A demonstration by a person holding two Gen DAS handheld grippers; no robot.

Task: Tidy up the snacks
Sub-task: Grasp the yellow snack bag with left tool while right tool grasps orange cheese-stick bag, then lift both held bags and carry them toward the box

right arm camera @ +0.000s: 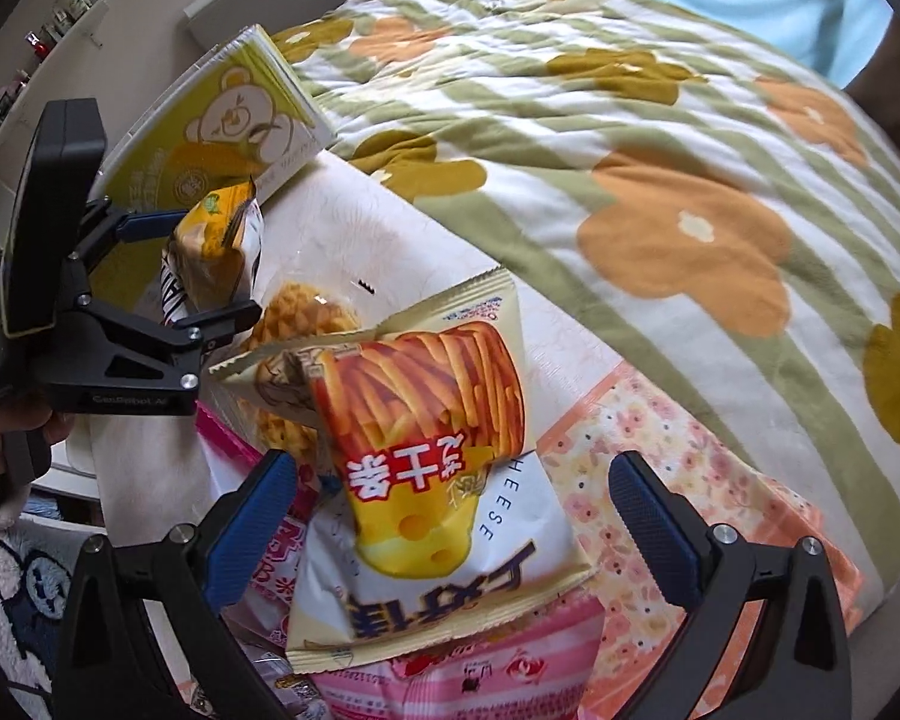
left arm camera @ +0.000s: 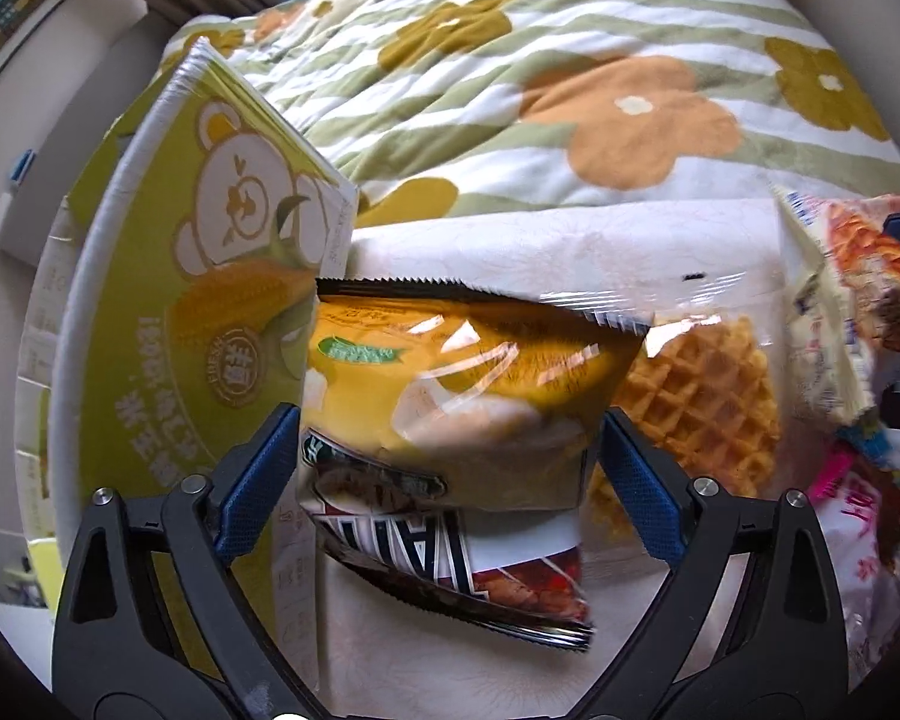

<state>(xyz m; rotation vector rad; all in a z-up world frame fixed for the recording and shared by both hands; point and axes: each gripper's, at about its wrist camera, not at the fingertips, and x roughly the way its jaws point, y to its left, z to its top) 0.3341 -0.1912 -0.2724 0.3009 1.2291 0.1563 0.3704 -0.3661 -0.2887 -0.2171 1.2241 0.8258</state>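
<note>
Both grippers are tipped down over a heap of snack bags on a white sheet laid across the bed. In the left wrist view, the left gripper point(left arm camera: 450, 474) has its jaws spread wide and straddling an orange-yellow snack bag point(left arm camera: 468, 384) at the centre of the frame; the blue pads point(left arm camera: 258, 474) stand just outside the bag's edges, and whether they actually touch it I cannot tell. Under that bag lies a dark packet with white lettering point(left arm camera: 480, 576), and to its right a clear-wrapped waffle point(left arm camera: 702, 384) shows through. A green corn snack box point(left arm camera: 210, 276) with a cartoon bear leans upright at the left of the frame. In the right wrist view, the right gripper point(right arm camera: 453, 516) is also wide apart, with a cheese stick snack bag point(right arm camera: 438, 456) sitting between its jaws, pads clear of it on both sides. That bag lies on top of a pink striped packet point(right arm camera: 450, 660) at the bottom of the frame. Behind everything spreads the flower-print quilt point(right arm camera: 660, 180), green stripes with orange blooms, and a pink floral cloth point(right arm camera: 660, 468) peeks out at lower right. A fuzzy sleeve point(right arm camera: 6, 570) shows at lower left.
</note>
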